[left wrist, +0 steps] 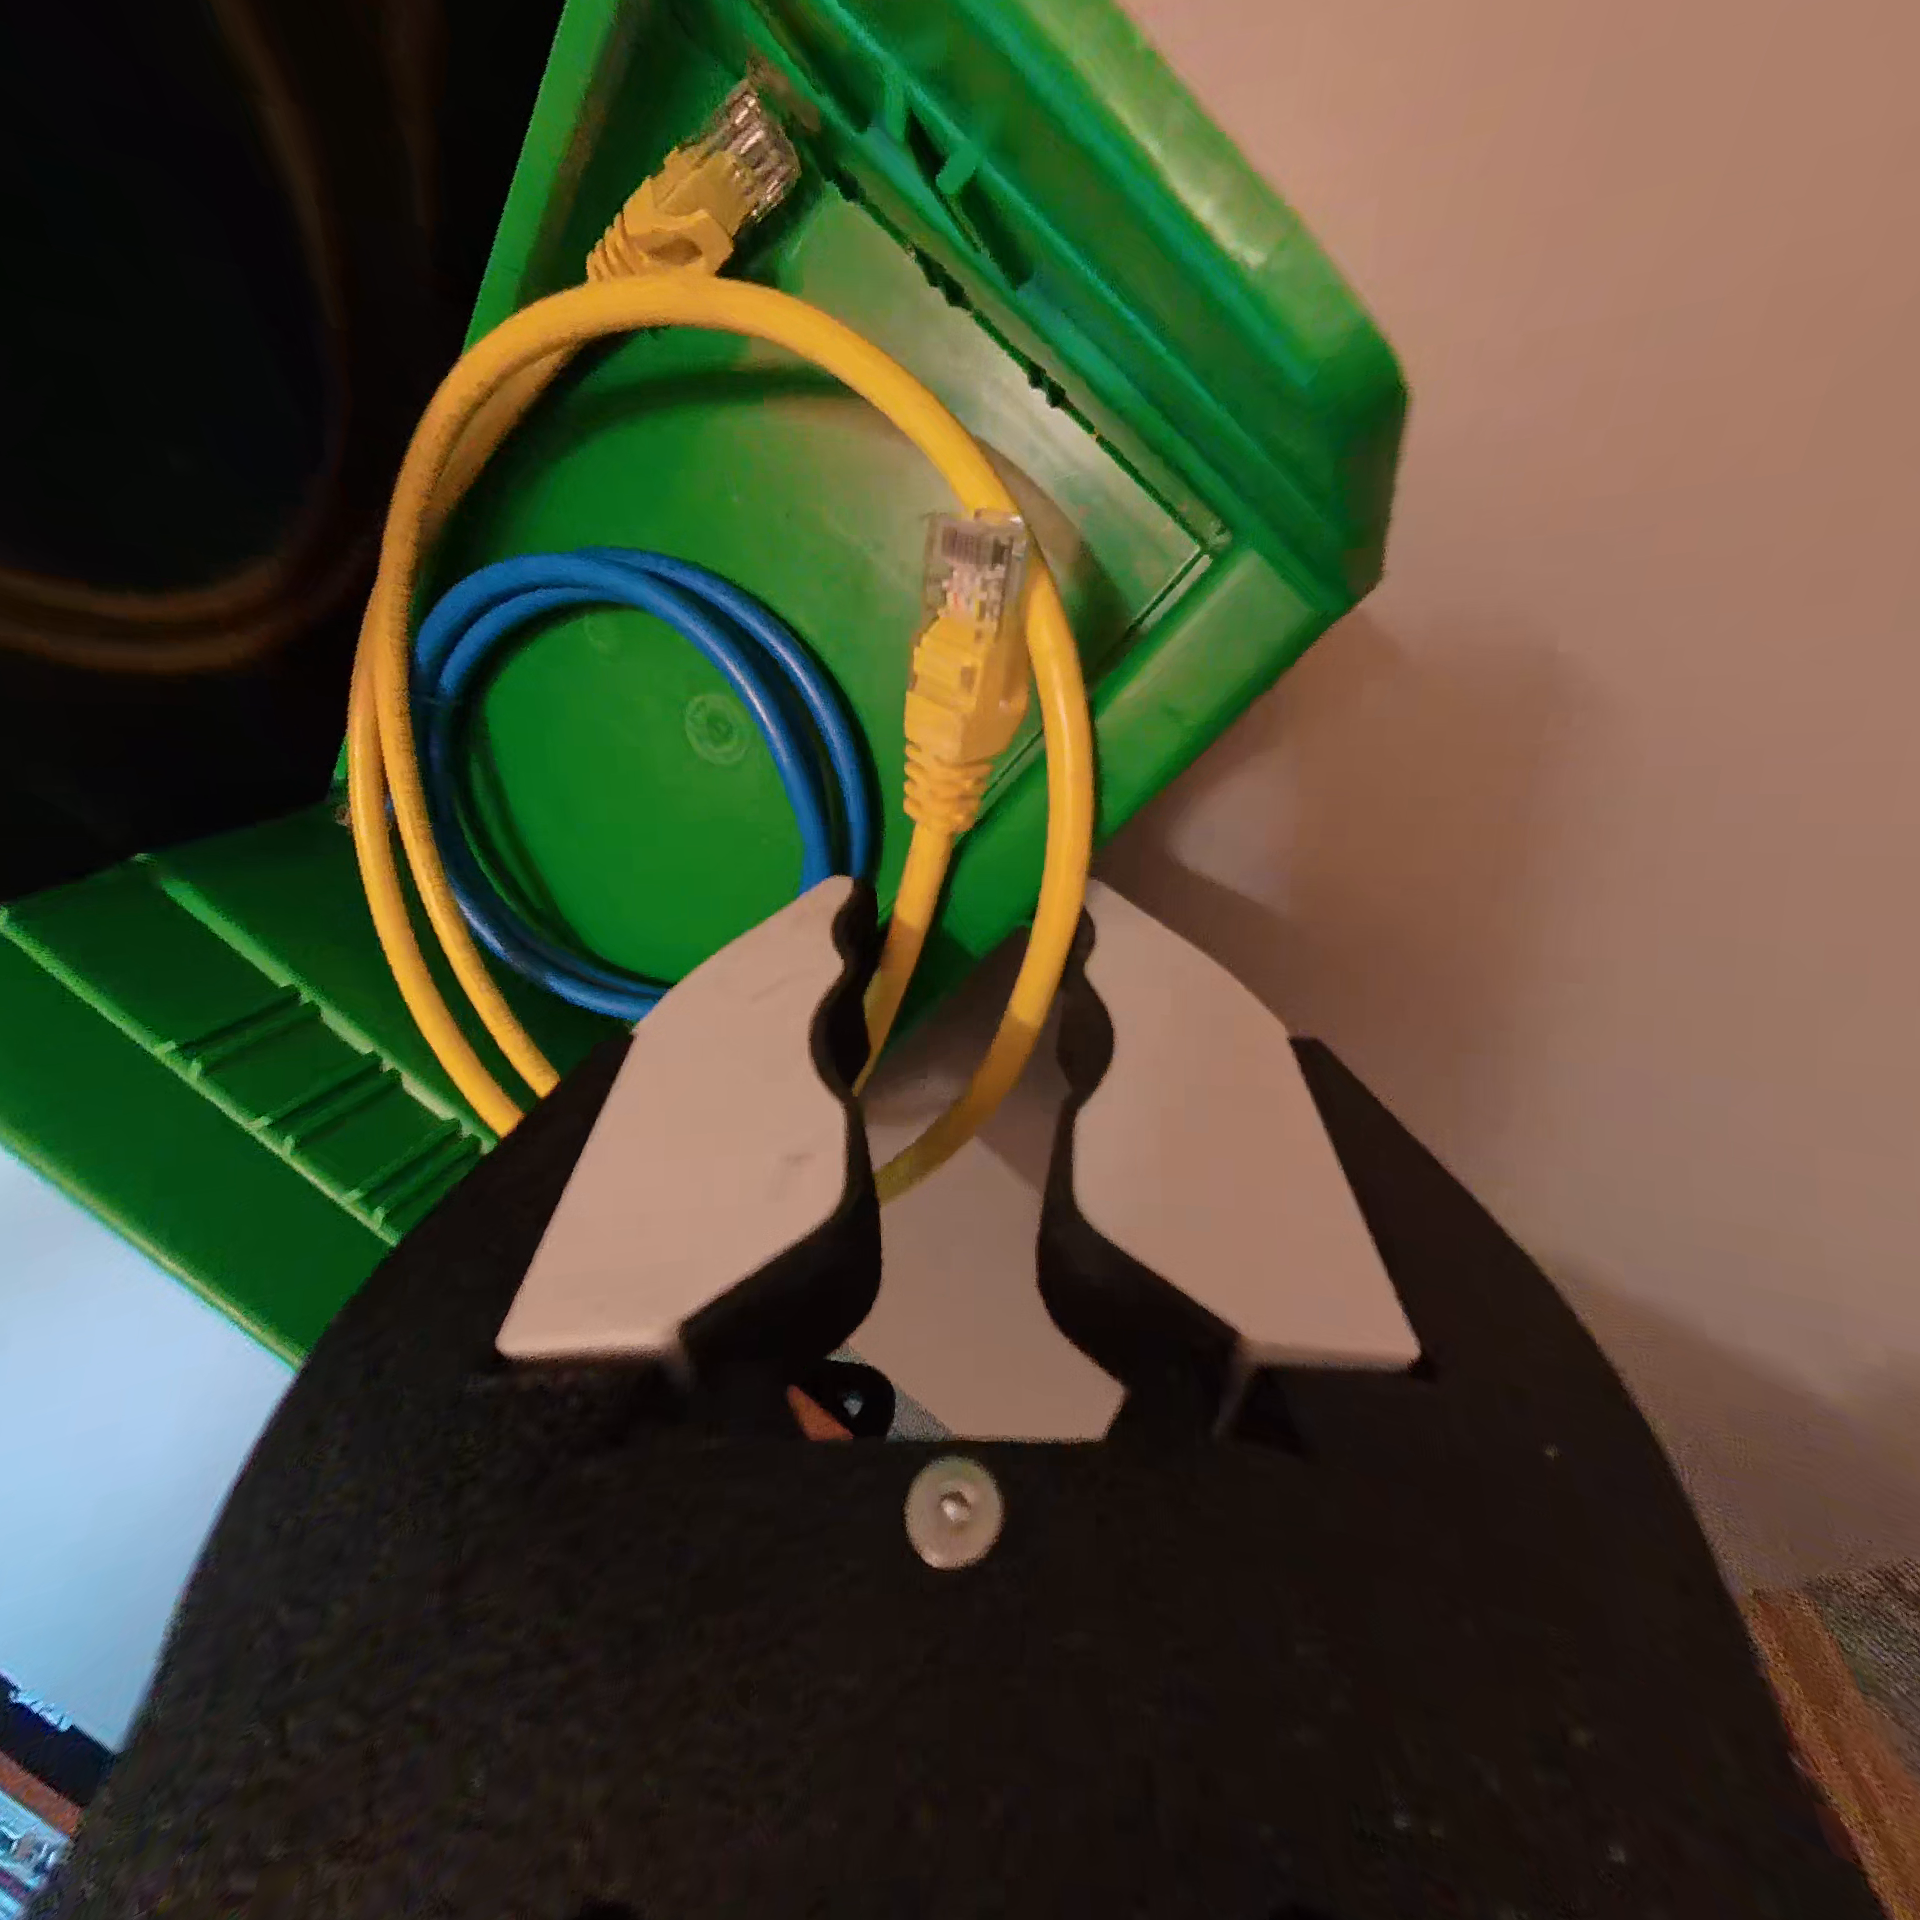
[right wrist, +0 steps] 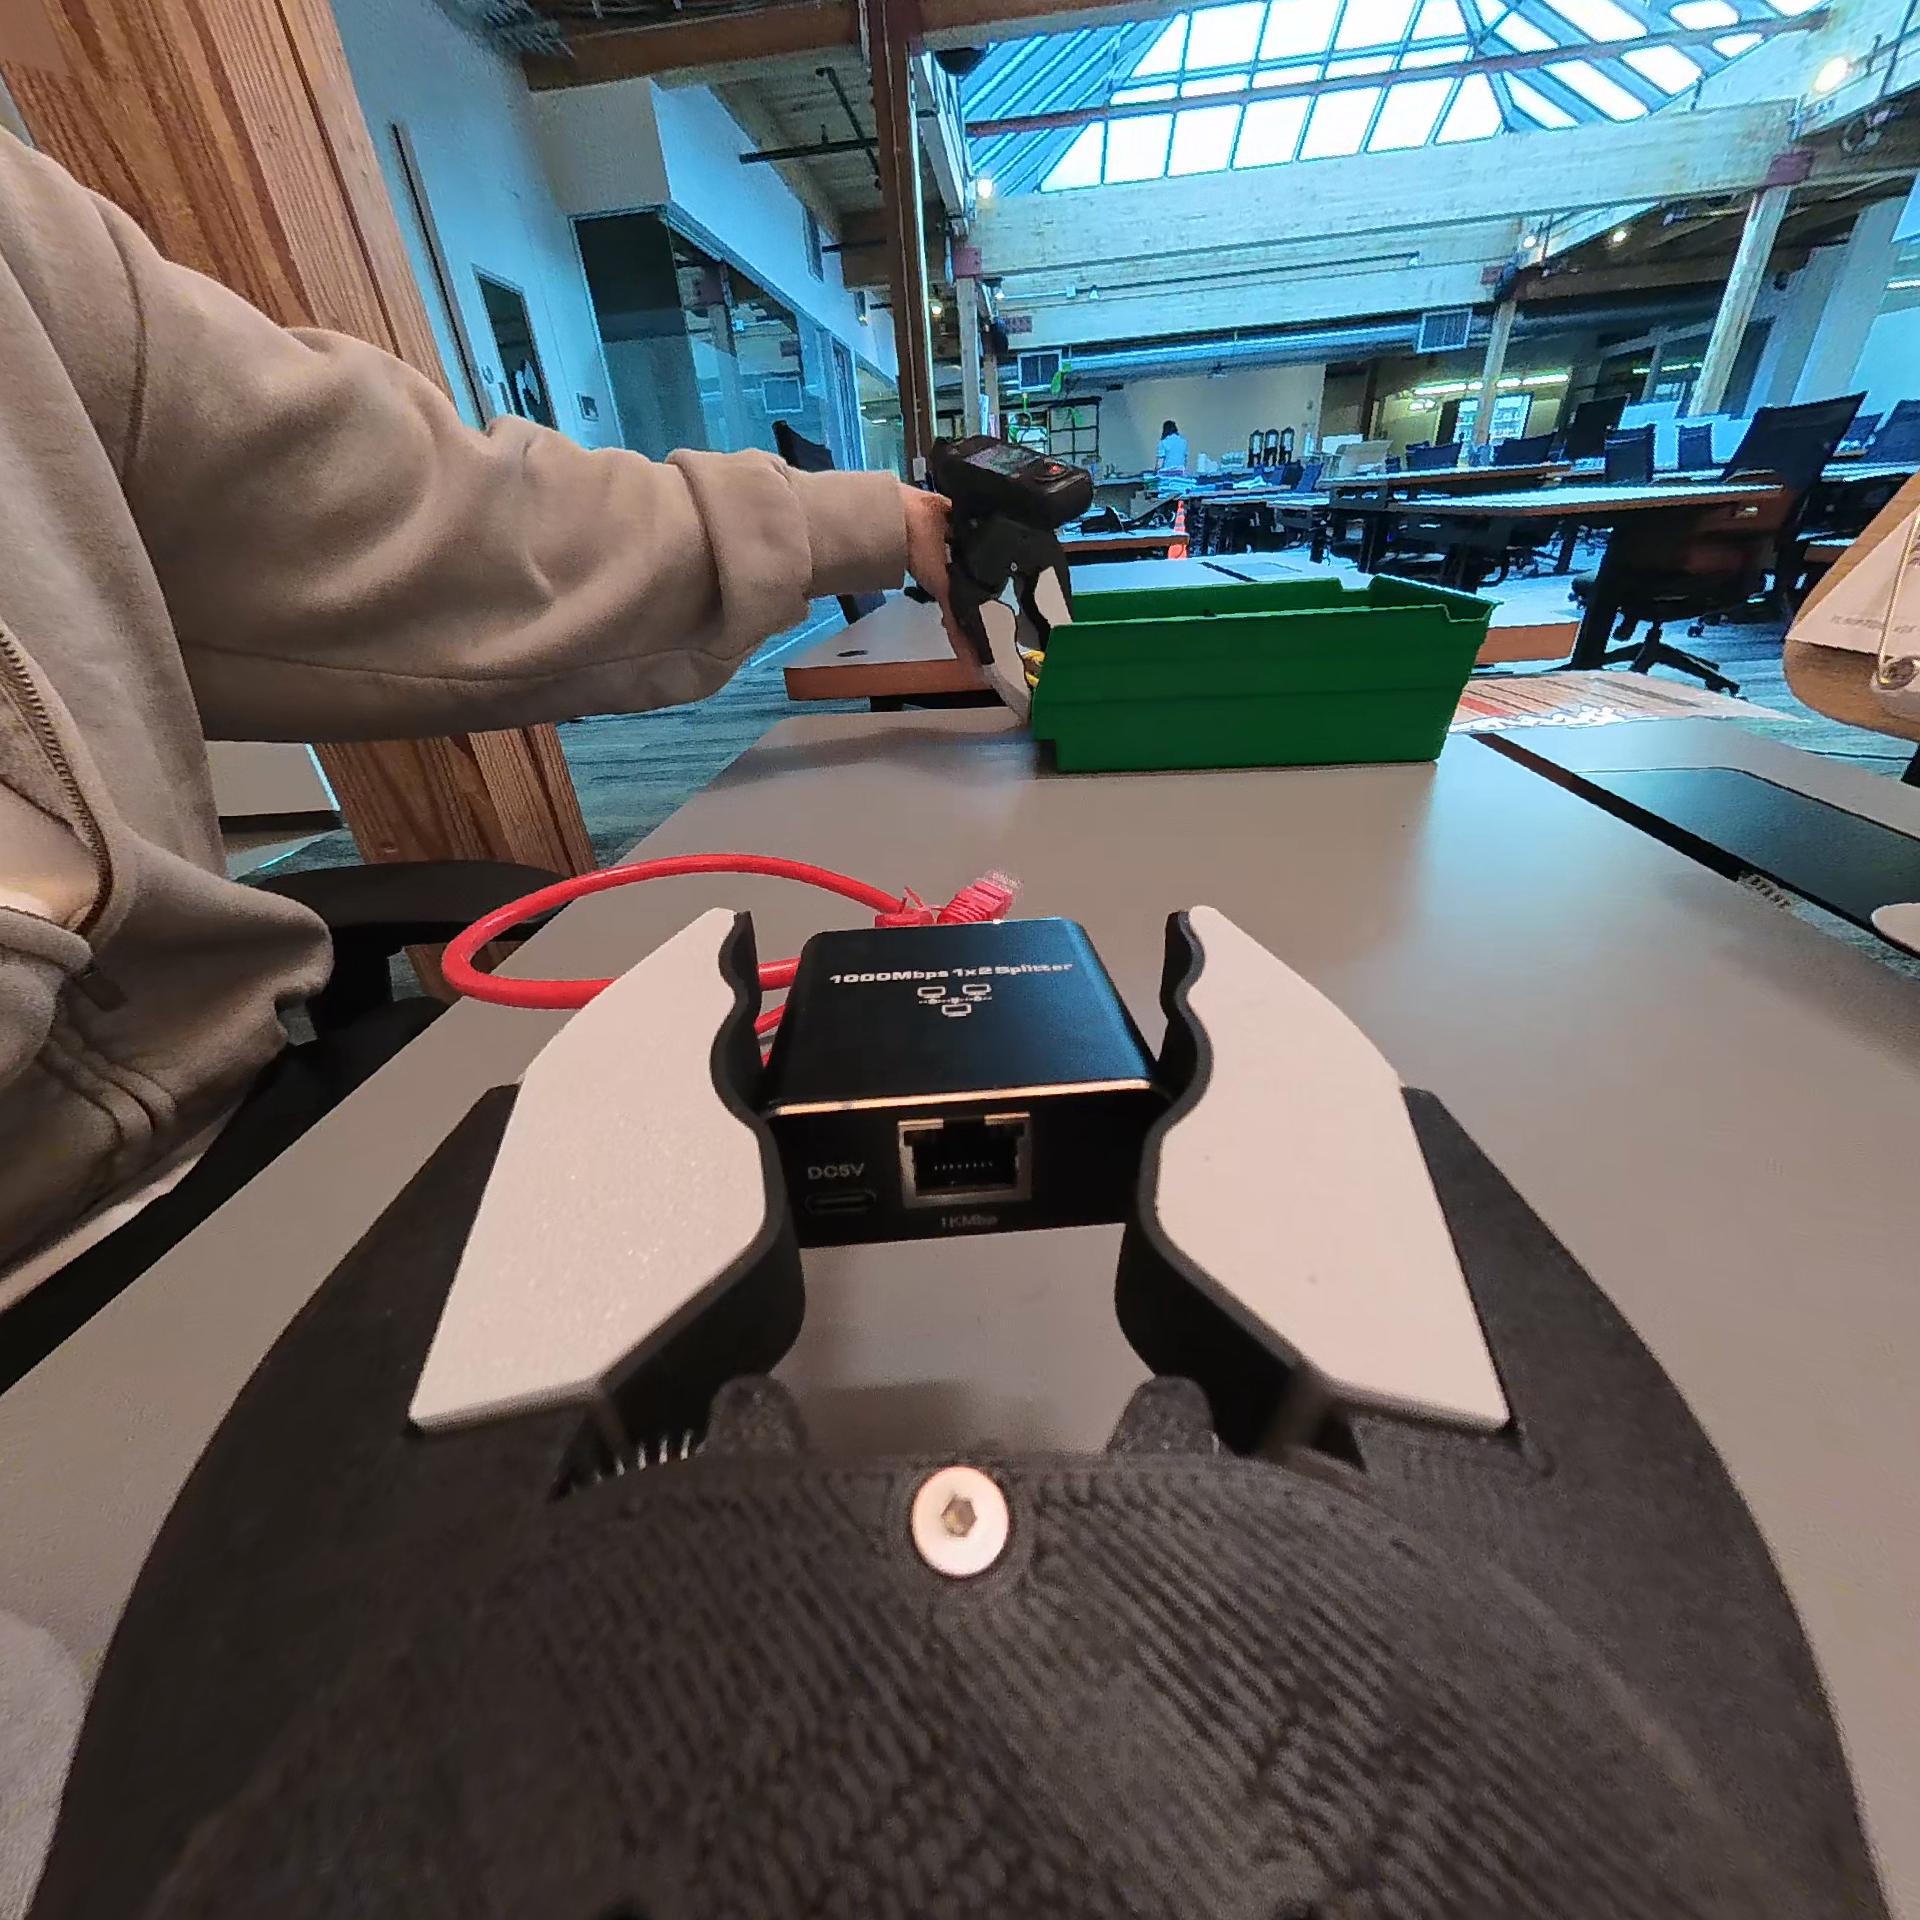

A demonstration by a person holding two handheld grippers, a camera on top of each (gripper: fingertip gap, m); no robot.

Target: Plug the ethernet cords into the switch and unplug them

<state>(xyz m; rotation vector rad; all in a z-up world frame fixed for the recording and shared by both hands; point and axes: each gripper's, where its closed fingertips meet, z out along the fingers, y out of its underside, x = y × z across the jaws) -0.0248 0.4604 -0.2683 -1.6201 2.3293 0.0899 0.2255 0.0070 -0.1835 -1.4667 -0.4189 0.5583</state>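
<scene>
**Switch braced, yellow cord being collected**

Switch (right wrist: 961, 1081), a small black box, sits on the grey table (right wrist: 1455, 987) between the fingers of the right gripper (right wrist: 961, 1023), whose jaws appear clenched against its sides, one port facing the camera. A red cord (right wrist: 623, 883) lies behind it; whether it is plugged in cannot be told. Left gripper (left wrist: 971, 935) reaches into the green bin (left wrist: 1195, 343), jaws released, straddling the yellow cord (left wrist: 717, 312) below its plug (left wrist: 961, 665); a blue cord (left wrist: 644, 582) is coiled beneath.

Risks, as judged: closing here grips cable, not plug, so the plug may droop and miss the port. Lifting the loop could drag the blue cord out.
</scene>
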